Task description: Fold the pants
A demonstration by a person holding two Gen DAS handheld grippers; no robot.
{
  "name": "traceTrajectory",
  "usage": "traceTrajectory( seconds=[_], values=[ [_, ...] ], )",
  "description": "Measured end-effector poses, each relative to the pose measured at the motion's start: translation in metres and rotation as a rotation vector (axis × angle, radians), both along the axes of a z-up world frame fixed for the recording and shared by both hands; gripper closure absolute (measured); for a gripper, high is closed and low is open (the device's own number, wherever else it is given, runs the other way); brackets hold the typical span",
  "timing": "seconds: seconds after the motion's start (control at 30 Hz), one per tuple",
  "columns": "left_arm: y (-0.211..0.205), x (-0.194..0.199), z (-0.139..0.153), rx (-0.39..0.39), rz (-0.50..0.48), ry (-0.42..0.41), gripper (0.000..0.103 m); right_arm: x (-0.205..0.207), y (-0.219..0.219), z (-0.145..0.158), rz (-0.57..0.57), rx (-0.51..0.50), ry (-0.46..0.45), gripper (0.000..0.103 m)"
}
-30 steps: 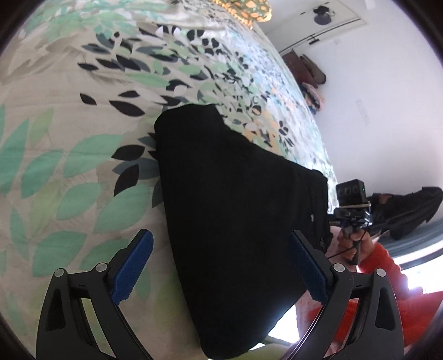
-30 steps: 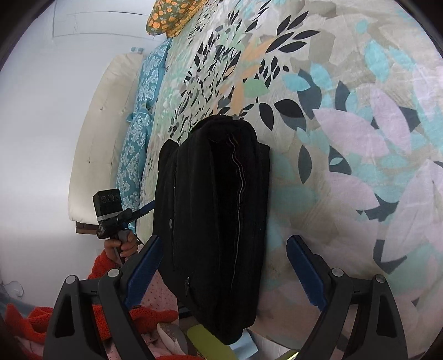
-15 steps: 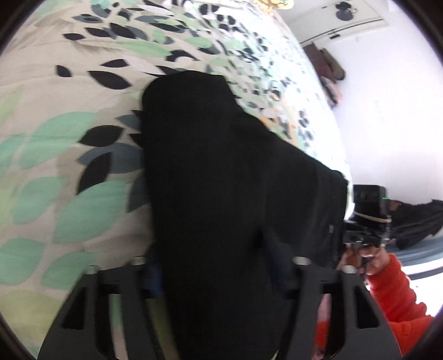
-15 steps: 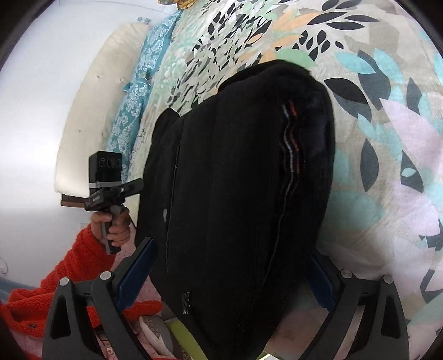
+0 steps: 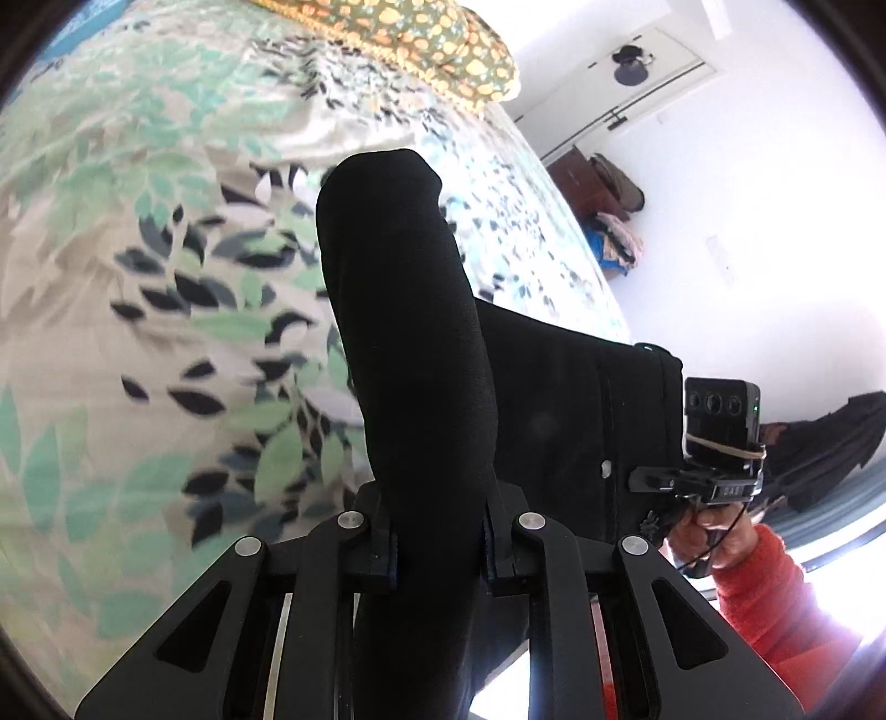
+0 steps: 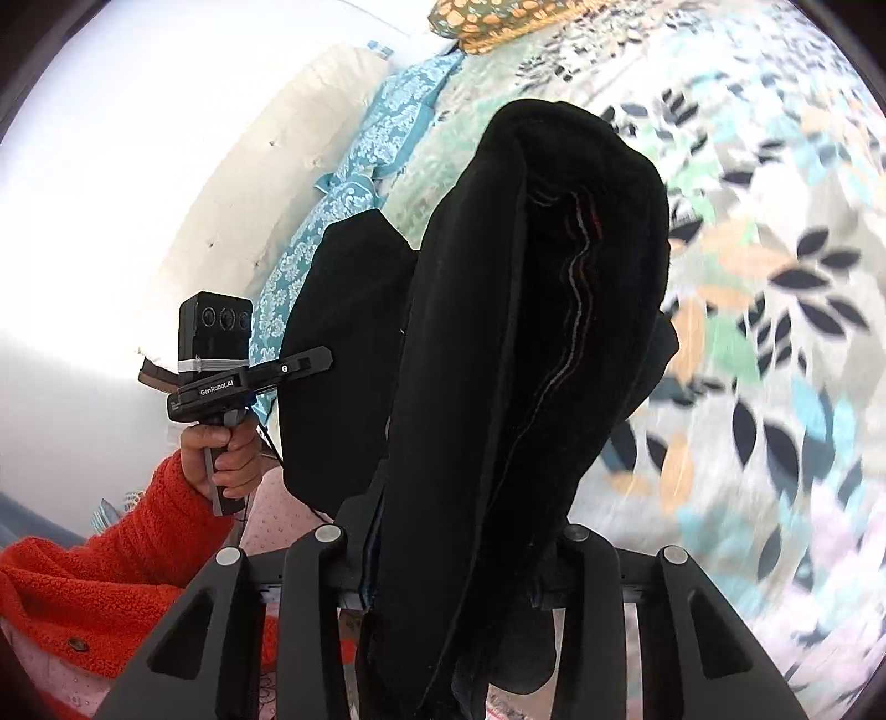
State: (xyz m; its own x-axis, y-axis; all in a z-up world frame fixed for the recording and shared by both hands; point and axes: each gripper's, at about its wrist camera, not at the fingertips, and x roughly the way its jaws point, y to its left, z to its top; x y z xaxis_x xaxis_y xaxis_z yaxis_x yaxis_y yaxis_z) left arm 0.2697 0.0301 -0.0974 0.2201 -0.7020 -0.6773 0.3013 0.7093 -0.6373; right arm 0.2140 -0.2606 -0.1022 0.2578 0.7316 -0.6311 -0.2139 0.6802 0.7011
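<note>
Left wrist view:
Left gripper (image 5: 437,545): fingers clamped on a thick bunch of the black pants (image 5: 421,354), which fill the gap between the pads.
Pants: one folded edge rises from the grip and stands off the bed (image 5: 111,310); the rest stretches right toward the other hand.
Right hand (image 5: 714,531): seen at the far side of the cloth in a red sleeve, gripping its tool's handle.
Bed: leaf-print cover under the pants, patterned pillow (image 5: 421,39) at the head end.

Right wrist view:
Right gripper (image 6: 470,576): fingers closed on several stacked layers of the pants (image 6: 531,343), with a striped seam showing inside the fold.
Pants: lifted clear of the bed (image 6: 775,310) here, hanging in a doubled bundle between the two tools.
Left hand (image 6: 221,448): holds its tool beside the other corner of the bundle.
Background: blue patterned cushion (image 6: 360,166) along the pale headboard.

Step in hand, as a judgement:
Stage: looks like a late fold, both near corners gripped and raised to carry over.
Doing it well: move both grippers together and level, keep the edge between them taut, and lay the raised edge squarely on the far edge before letting go.
Risk: thick layers may slip out of one grip, or the fold may land crooked if one hand leads.
</note>
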Motion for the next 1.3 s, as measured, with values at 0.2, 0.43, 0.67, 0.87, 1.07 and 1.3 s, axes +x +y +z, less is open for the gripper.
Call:
traceTrajectory(
  seconds=[0.2, 0.43, 0.67, 0.87, 1.07, 1.3],
  values=[
    [-0.01, 0.074, 0.006, 0.044, 0.06, -0.074, 0.083, 0.088, -0.019, -0.005, -0.016, -0.033, -0.038, 0.064],
    [-0.027, 0.104, -0.102, 0.494, 0.116, -0.012, 0.034, 0.115, -0.052, -0.107, -0.241, -0.18, 0.154, 0.038],
    [0.034, 0.058, -0.071, 0.536, 0.321, -0.1, 0.012, 0.062, -0.096, -0.08, -0.394, -0.276, 0.061, 0.01],
    [0.018, -0.005, -0.006, 0.775, 0.417, -0.391, 0.004, -0.003, -0.071, -0.004, -0.514, -0.551, -0.133, 0.0],
    [-0.017, -0.078, -0.014, 0.829, 0.469, -0.395, 0.001, -0.073, -0.004, -0.027, -0.541, -0.743, -0.084, 0.0],
    [-0.044, -0.131, -0.035, 0.819, 0.362, -0.366, 0.001, -0.112, 0.051, -0.033, -0.434, -0.793, -0.129, 0.0]
  ],
)
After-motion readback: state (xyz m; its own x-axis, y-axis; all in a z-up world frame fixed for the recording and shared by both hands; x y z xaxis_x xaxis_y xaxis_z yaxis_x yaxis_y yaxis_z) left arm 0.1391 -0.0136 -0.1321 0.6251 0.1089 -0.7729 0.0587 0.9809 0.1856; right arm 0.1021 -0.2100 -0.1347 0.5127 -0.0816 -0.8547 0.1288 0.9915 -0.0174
